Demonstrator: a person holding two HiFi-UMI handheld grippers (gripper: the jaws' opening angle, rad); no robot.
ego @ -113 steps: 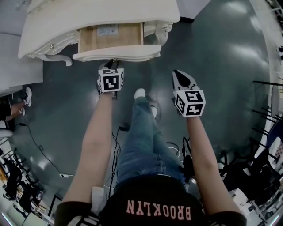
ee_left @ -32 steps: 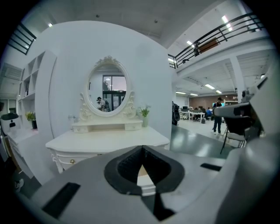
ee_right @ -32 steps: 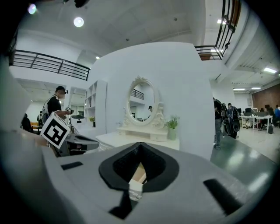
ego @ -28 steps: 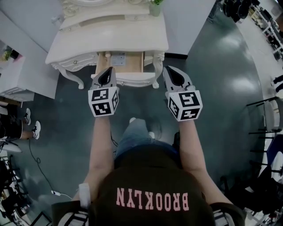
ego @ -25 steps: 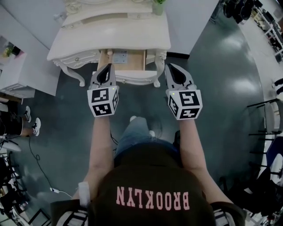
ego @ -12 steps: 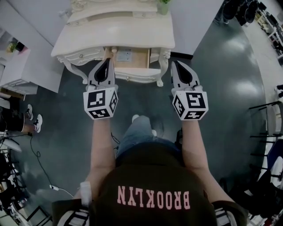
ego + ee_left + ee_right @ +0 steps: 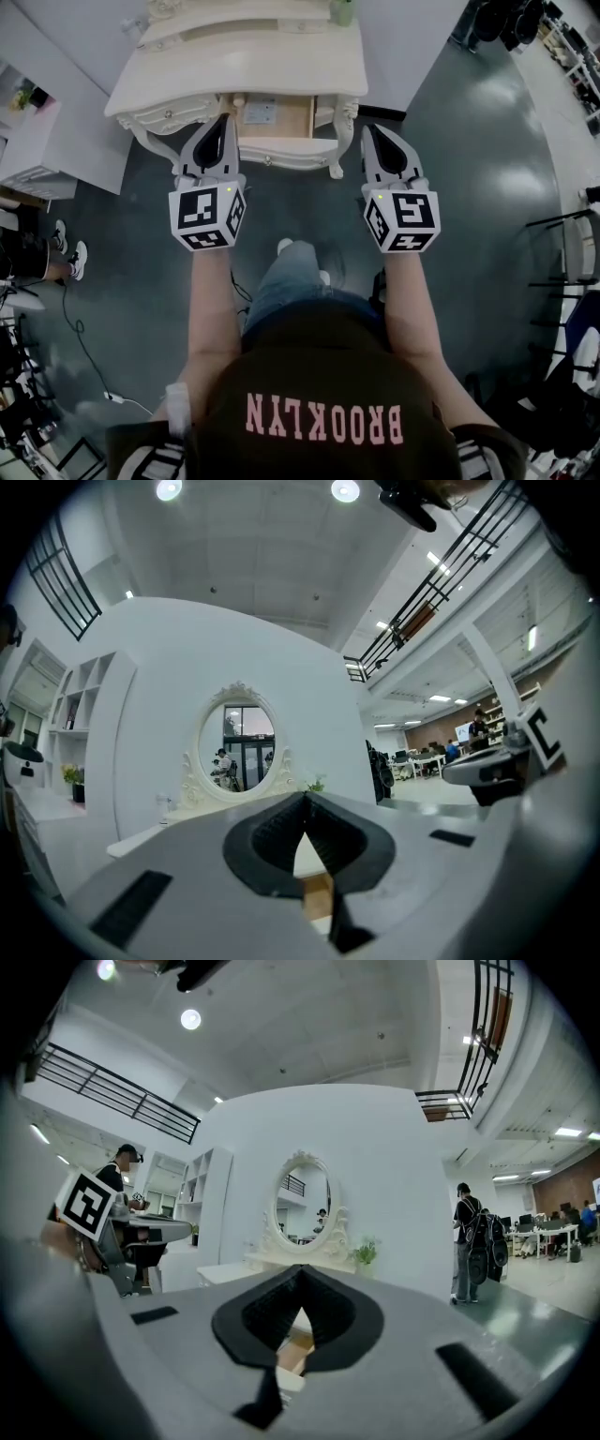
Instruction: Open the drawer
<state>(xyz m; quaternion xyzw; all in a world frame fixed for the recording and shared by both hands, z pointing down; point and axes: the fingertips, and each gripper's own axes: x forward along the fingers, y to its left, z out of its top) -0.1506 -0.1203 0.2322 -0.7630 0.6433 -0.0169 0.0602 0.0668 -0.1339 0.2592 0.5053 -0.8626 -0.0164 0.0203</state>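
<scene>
The white dressing table (image 7: 234, 61) stands ahead of me, its middle drawer (image 7: 281, 150) pulled out so the bare wooden inside (image 7: 291, 114) and a paper label show. My left gripper (image 7: 223, 120) is held level, off the drawer, near its left corner; its jaws are shut on nothing. My right gripper (image 7: 369, 129) hovers level to the right of the drawer, jaws together and empty. In the left gripper view the left gripper (image 7: 305, 799) points at the oval mirror (image 7: 237, 747). In the right gripper view the right gripper (image 7: 300, 1269) points at the same table.
A white shelf unit (image 7: 33, 141) stands left of the table, with another person's shoes (image 7: 58, 255) and floor cables (image 7: 89, 370) below it. Dark racks (image 7: 562, 281) line the right side. A small plant (image 7: 342, 11) sits on the tabletop. People stand farther off in the room (image 7: 473, 1241).
The left gripper has come off the drawer front, risen and drifted slightly left in the head view. The right gripper has barely shifted. The drawer stays pulled out.
</scene>
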